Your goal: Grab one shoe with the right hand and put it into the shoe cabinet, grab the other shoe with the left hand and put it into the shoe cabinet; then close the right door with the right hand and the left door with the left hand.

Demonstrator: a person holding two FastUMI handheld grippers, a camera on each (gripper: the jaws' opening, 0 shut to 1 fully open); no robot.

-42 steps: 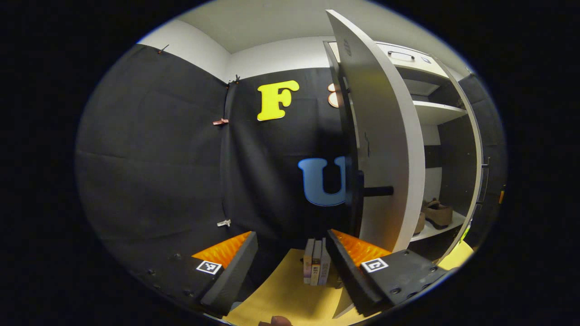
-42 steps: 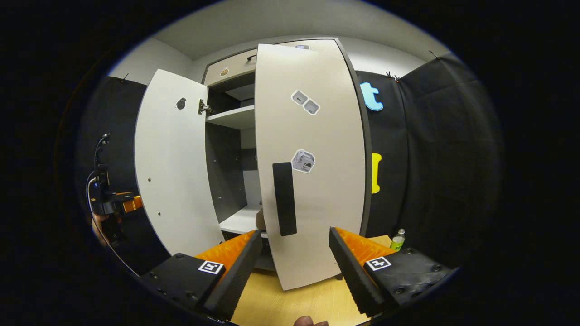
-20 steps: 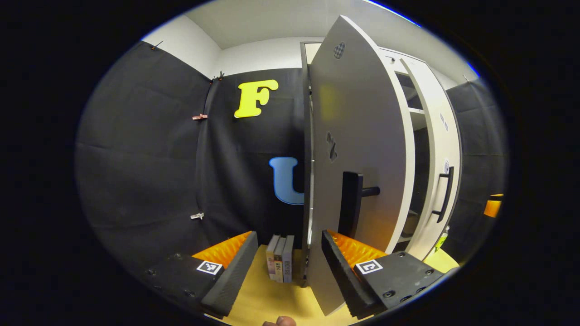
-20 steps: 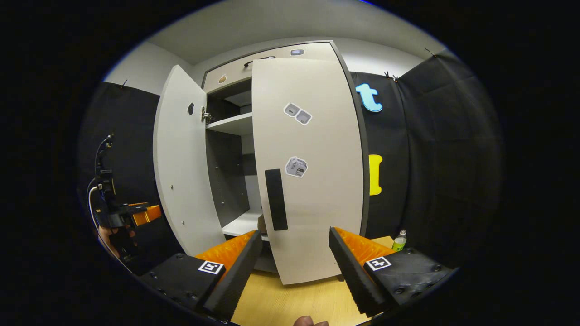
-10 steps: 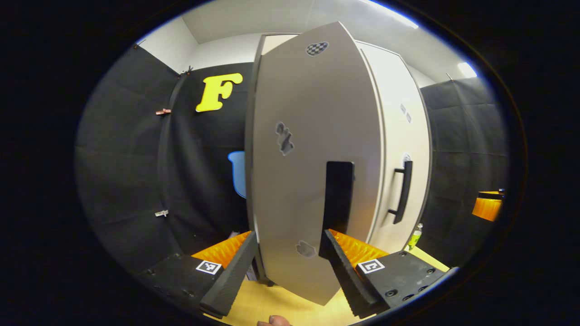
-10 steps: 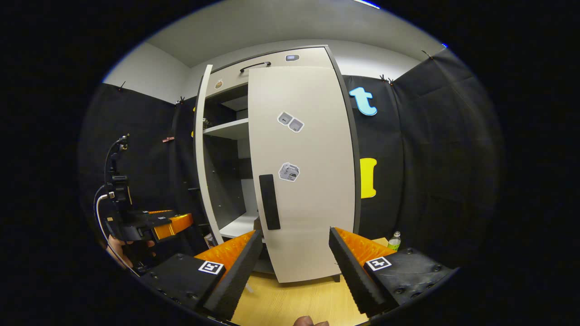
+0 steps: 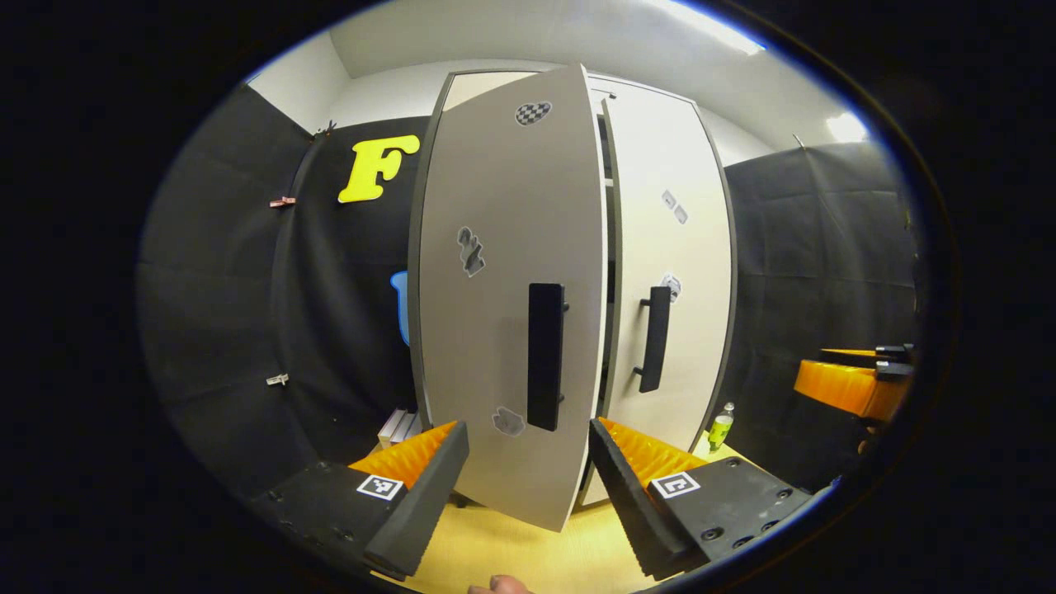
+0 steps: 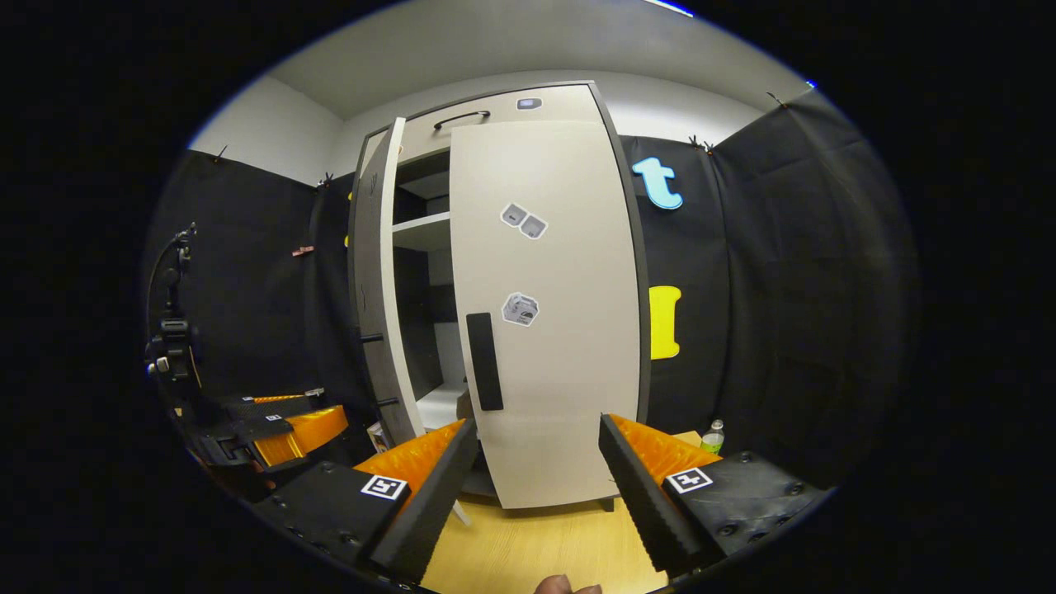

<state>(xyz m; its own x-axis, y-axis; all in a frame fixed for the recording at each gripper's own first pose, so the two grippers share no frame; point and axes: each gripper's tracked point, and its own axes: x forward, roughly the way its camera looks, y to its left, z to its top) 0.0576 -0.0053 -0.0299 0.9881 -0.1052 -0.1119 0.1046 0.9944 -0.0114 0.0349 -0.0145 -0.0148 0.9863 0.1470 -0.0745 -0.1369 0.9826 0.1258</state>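
Since half second ago, left door [image 7: 503, 305] swings nearer shut, narrow gap left beside right door [image 7: 672, 280], which sits flush on shoe cabinet [image 8: 487, 107]. Flat pale panels, slim black bar handle [image 7: 544, 355] at 12 o'clock of left gripper [image 7: 520, 478]. Left gripper wide apart, holding nothing. Right gripper [image 8: 536, 478] likewise spread, empty, above wood-grain floor [image 8: 528, 553]. Shoes hidden inside.

Green-capped bottle [image 7: 721, 426] on wood floor [image 7: 528, 549] by black cloth wall; books [image 7: 399, 427] stood upright, far side.
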